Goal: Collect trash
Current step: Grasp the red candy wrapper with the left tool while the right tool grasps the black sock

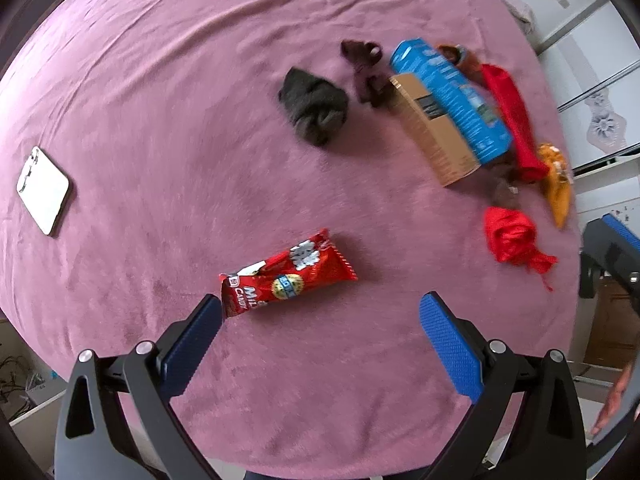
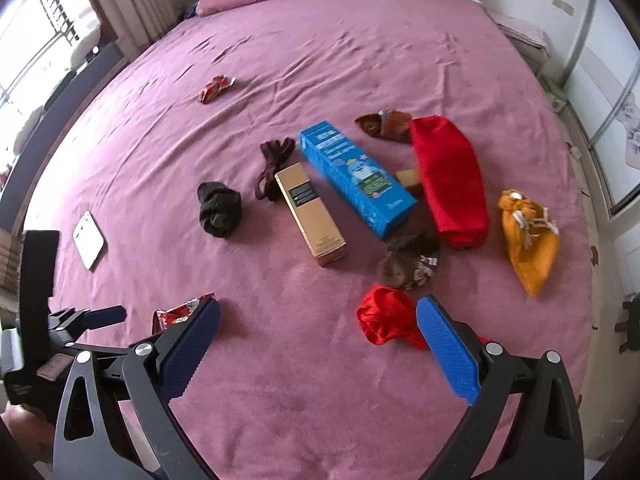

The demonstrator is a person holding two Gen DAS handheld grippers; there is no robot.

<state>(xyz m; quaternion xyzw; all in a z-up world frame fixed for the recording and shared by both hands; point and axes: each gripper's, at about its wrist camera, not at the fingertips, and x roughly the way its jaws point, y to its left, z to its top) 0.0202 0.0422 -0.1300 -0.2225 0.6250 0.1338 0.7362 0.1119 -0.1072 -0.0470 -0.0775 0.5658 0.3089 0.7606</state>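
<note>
My left gripper (image 1: 320, 316) is spread wide and empty; the red candy wrapper (image 1: 286, 276) lies just ahead of its left finger, near the bed's (image 1: 160, 100) front edge. I judge it light, crinkly and slick, best pinched across its flat middle. A second crumpled wrapper (image 2: 215, 87) sits far up the bed. My right gripper (image 2: 318, 316), equally wide, holds nothing. The tan carton (image 2: 311, 214) and blue carton (image 2: 356, 178) look closed, contents hidden.

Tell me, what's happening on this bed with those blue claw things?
A person holds a gripper in each hand to collect trash from a pink bed. Both are open and empty. The left gripper hovers just short of a red candy wrapper; the right gripper hangs near a crumpled red cloth. Another wrapper lies farther off.
</note>
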